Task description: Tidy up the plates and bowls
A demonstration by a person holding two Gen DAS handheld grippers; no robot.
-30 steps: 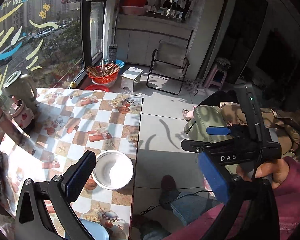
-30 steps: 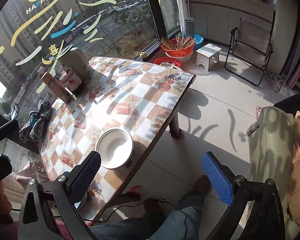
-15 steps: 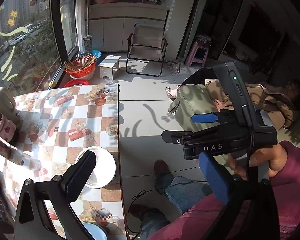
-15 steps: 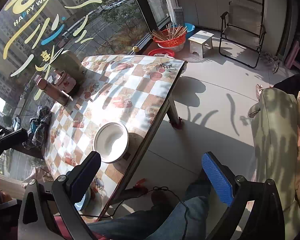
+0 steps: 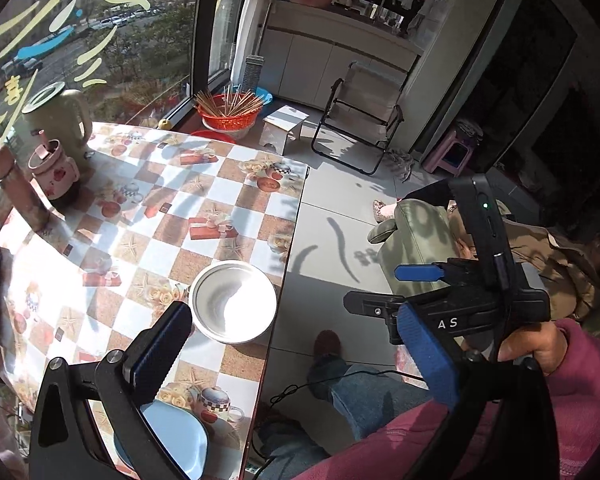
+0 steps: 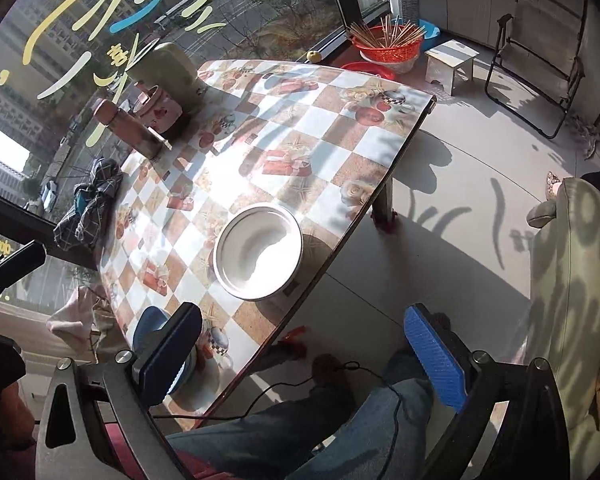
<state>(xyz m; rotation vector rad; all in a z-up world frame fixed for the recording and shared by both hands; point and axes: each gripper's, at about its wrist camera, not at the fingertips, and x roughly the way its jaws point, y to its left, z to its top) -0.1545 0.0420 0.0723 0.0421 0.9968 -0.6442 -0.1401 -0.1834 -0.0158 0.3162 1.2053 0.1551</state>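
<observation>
Both the left claw (image 5: 296, 356) and right claw (image 6: 304, 354) gape wide, empty; the left claw's finger half hides the blue plate (image 5: 176, 436) beside the white bowl (image 5: 233, 302) on the tabletop (image 5: 180, 216).

Both claws (image 5: 296, 356) (image 6: 308, 356) wide apart, empty

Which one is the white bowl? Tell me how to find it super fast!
Look at the table with the checkered picture cloth by the big window. Go to the side of it nearest the tiled floor: the white bowl sits there, close to the edge. It is round, plain white and empty, while the light blue plate nearby is flat and partly hidden behind a gripper finger.
</observation>
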